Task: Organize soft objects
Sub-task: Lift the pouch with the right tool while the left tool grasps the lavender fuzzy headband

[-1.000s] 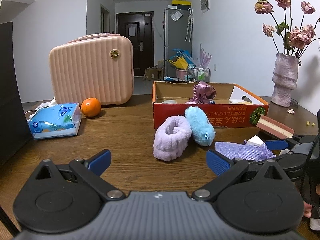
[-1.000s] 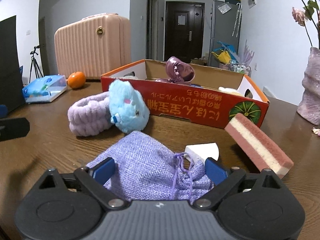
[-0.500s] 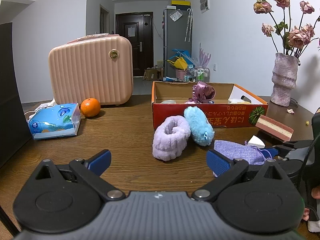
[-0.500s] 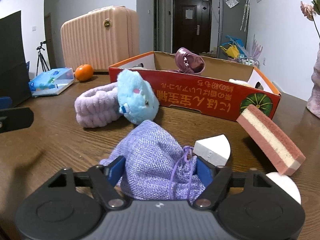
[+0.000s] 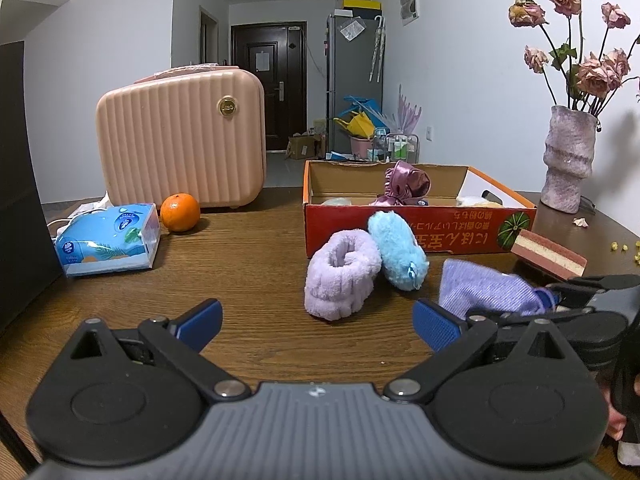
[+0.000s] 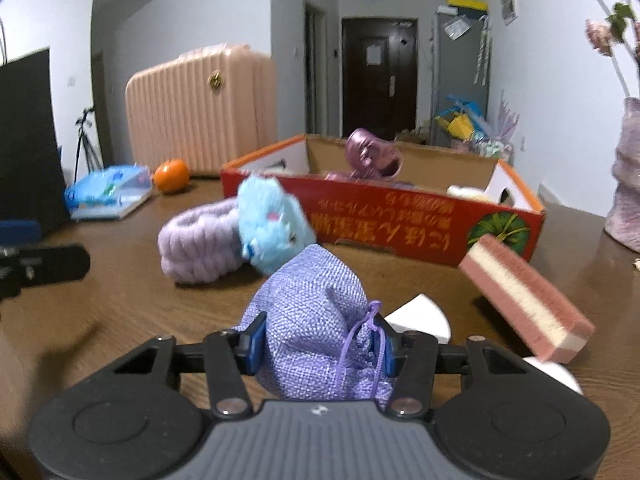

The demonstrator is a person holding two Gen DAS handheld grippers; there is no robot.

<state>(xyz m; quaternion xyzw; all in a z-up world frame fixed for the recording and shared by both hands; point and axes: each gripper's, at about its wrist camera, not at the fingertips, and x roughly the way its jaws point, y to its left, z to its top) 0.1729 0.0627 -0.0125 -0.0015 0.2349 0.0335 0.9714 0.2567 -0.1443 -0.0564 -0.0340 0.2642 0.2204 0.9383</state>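
My right gripper (image 6: 318, 346) is shut on a lilac woven drawstring pouch (image 6: 316, 320), which bulges up between the blue pads; the pouch (image 5: 486, 290) also shows in the left wrist view. A lavender fluffy band (image 5: 340, 278) and a light blue plush toy (image 5: 398, 254) lie on the wooden table in front of a red cardboard box (image 5: 420, 232). The box holds a mauve satin scrunchie (image 5: 406, 186) and pale items. A pink and cream sponge (image 6: 524, 296) leans by the box. My left gripper (image 5: 318, 320) stands open over bare table, nothing between its fingers.
A pink ribbed case (image 5: 182, 142), an orange (image 5: 180, 212) and a blue tissue pack (image 5: 108, 240) sit at the left. A vase of dried roses (image 5: 568, 160) stands at the far right. A white wedge (image 6: 420, 316) lies beside the pouch. A dark panel (image 5: 20, 184) borders the left.
My right gripper's jaws closed from wide apart onto the lilac pouch, squeezing it so it bunches upward. The left gripper stayed where it was.
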